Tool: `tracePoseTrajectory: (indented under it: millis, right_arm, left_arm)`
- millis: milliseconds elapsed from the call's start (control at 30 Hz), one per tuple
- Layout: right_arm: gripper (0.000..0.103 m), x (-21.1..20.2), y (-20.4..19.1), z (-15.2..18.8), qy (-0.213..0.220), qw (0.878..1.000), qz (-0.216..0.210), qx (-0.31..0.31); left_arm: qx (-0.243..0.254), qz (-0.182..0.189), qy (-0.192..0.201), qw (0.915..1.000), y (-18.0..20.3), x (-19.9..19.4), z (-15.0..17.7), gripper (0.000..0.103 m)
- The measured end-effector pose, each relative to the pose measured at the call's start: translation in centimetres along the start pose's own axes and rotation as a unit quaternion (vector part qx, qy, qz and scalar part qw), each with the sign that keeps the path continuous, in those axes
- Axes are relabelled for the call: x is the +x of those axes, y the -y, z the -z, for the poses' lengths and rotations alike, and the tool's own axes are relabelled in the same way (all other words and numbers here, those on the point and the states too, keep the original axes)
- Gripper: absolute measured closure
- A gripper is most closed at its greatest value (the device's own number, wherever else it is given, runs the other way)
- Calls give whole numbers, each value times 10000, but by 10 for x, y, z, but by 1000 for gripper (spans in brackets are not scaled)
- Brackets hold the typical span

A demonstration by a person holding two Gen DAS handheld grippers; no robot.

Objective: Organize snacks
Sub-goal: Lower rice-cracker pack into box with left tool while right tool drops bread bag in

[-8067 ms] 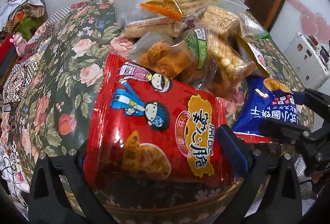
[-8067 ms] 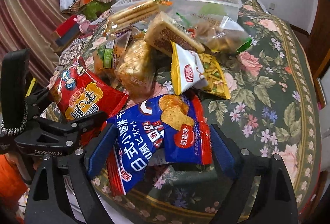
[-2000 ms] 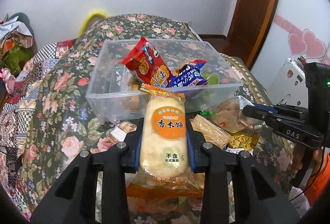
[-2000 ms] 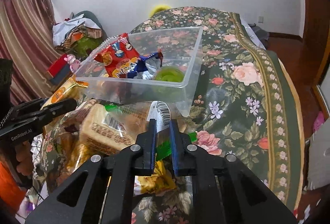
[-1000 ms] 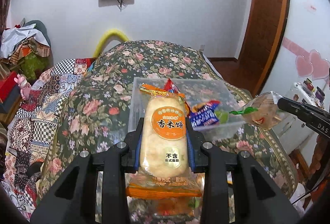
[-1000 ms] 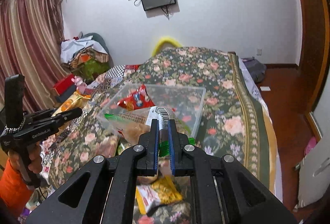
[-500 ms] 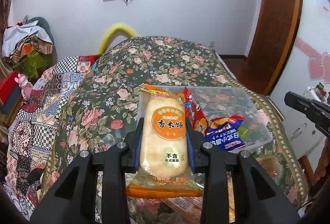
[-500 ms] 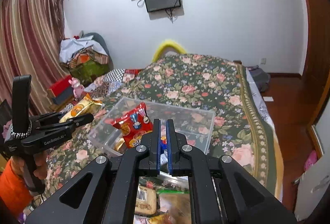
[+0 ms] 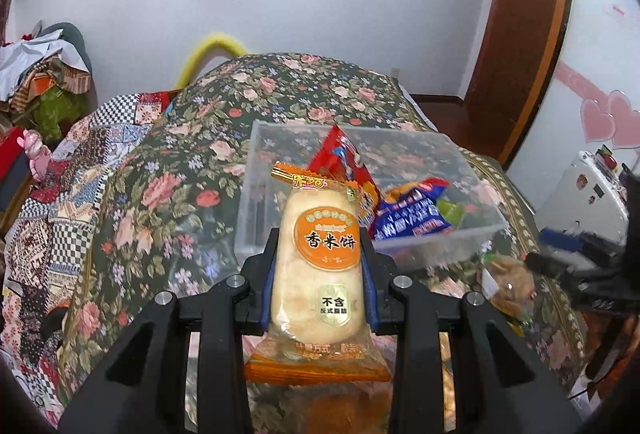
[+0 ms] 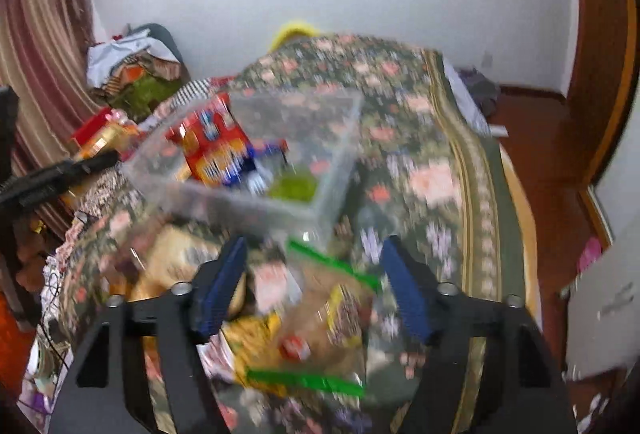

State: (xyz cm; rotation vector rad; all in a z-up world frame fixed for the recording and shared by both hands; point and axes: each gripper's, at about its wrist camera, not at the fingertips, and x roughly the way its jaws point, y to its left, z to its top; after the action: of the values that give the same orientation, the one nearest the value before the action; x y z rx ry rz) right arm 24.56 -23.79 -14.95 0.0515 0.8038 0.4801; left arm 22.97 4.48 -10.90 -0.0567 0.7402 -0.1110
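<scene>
Clamping an orange-labelled rice cracker pack (image 9: 319,266) upright between its fingers, the left gripper (image 9: 318,276) hangs before the clear bin (image 9: 468,234). Right gripper (image 10: 314,284) — jaws spread wide, holding nothing — hovers over a green-striped clear packet (image 10: 320,330) at the floral bedspread's (image 10: 424,186) near edge; farther back, the bin holds a red bag (image 9: 344,162) and a blue bag (image 9: 412,216).

Motion-blurred snack pile (image 10: 296,318) and clear bin (image 10: 256,170), labels unreadable.
</scene>
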Motion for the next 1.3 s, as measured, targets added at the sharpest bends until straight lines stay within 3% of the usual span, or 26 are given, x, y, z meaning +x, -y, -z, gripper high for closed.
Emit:
tracePoseTrajectory:
  millis: [333,400,467,600,833,1067,1300]
  right_arm:
    - [34,45,10,33,-852,9949,-246,479]
    - [34,47,9,37,-793,9958,-177,430]
    - [48,45,8,37,-741,9963,-126,422]
    - [57,41,14,36,-679,9961,-177,529]
    - [59,16,16,30,-331,9977,-42,588]
    - [59,-21,9,-7,321,9987,28,382]
    - [59,-9,-9,-44,601,9980,-97,188]
  left_arm:
    - [6,80,-185,9998,8,-1,20,69]
    - [0,77,-225,9997,7,1,23,69]
    - [-12,67,-244,9997,6,2,23,69]
    - [-87,58,-247,9996,2,2,25,69]
    - [-147,-36,-186,9997,-5,3,17,69]
    - [-144,-256,32,9996,-13,4,-6,69]
    - [-144,-407,34,9991,-18,30,-34,69]
